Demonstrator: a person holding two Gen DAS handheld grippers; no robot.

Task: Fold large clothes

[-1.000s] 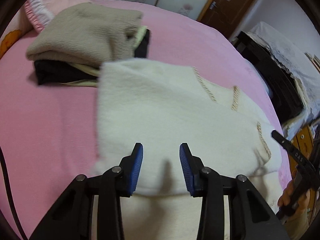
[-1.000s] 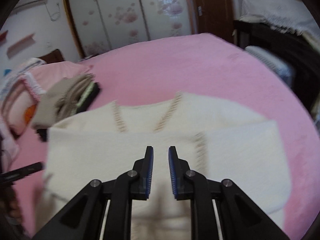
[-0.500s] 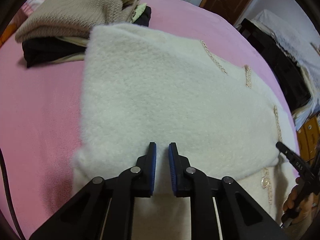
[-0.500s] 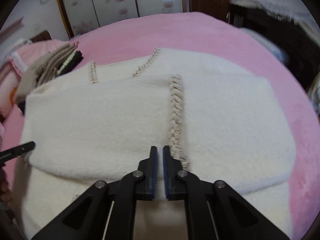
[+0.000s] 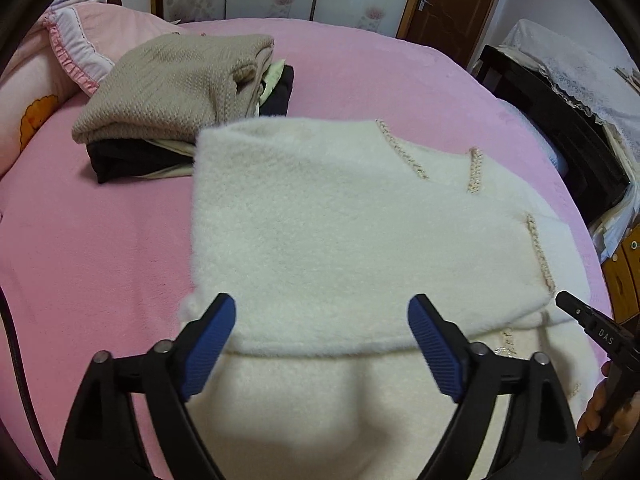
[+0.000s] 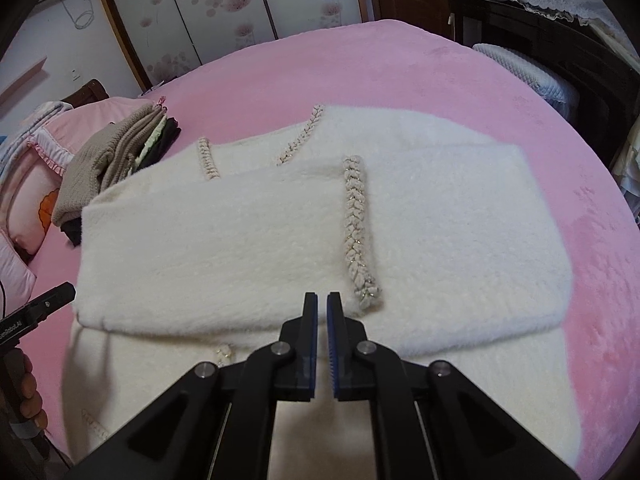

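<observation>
A cream fluffy cardigan with braided trim lies on the pink bed, its upper part folded down over the lower part; it also shows in the right wrist view. My left gripper is wide open and empty, just above the folded edge near its left end. My right gripper is shut with nothing between its pads, hovering over the folded edge beside the braided trim. Each gripper's tip shows at the edge of the other's view.
A stack of folded clothes, beige knit on top, sits at the back left of the pink bed, next to a pink pillow. Dark furniture stands to the right of the bed. Wardrobe doors are behind.
My left gripper has opened wide from nearly shut and pulled back and up from the cardigan. My right gripper stays shut and has lifted slightly. The fold stays in place.
</observation>
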